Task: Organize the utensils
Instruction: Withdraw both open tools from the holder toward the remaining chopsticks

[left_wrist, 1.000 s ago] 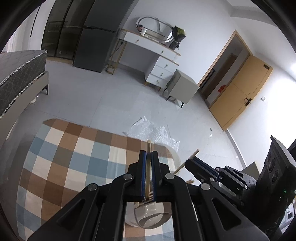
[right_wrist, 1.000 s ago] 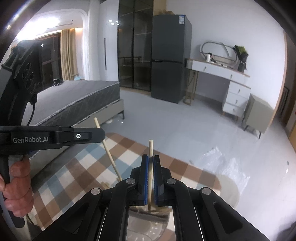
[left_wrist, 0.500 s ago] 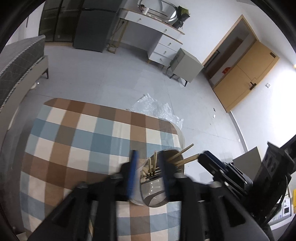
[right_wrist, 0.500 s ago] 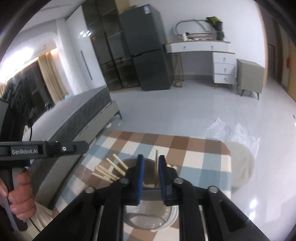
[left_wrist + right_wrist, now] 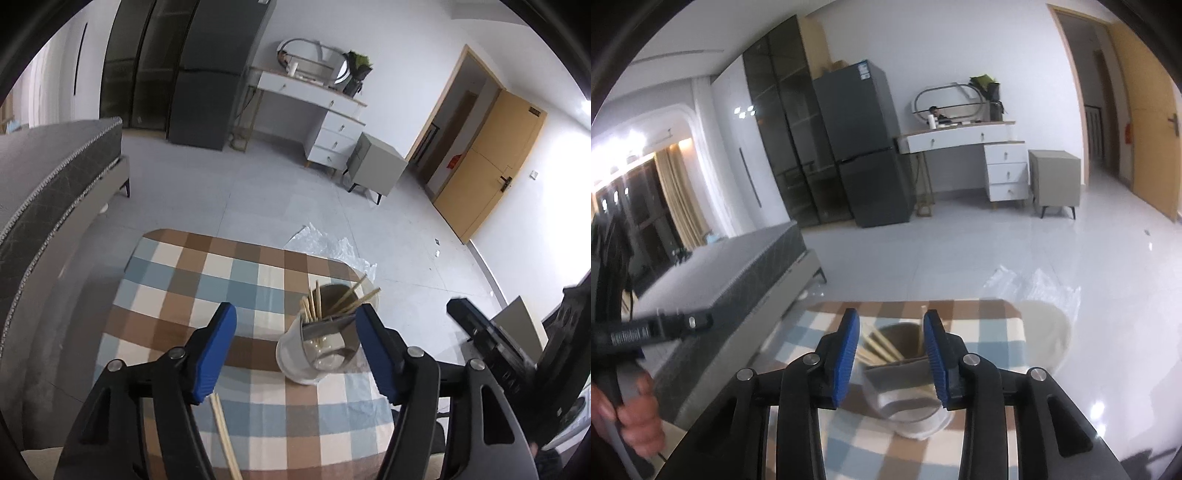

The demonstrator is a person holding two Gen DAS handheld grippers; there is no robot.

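Observation:
A shiny round utensil holder (image 5: 320,345) stands on the checked tablecloth (image 5: 207,280), with several wooden chopsticks (image 5: 334,302) standing in it. My left gripper (image 5: 295,349) is open and empty, raised above the table, with the holder seen just inside its right finger. A pair of chopsticks (image 5: 223,432) lies on the cloth below its left finger. My right gripper (image 5: 891,356) is open and empty, hovering over the holder (image 5: 905,384) and its chopsticks (image 5: 877,345). The right gripper's body also shows in the left wrist view (image 5: 509,350).
The small table (image 5: 993,314) stands by a grey bed (image 5: 48,173). Crumpled clear plastic (image 5: 332,245) lies on the floor past the table's far edge. A hand holding the left gripper's handle (image 5: 635,410) is at the left.
Both grippers opened and let their chopsticks drop into the holder. Both then pulled up and back from the holder.

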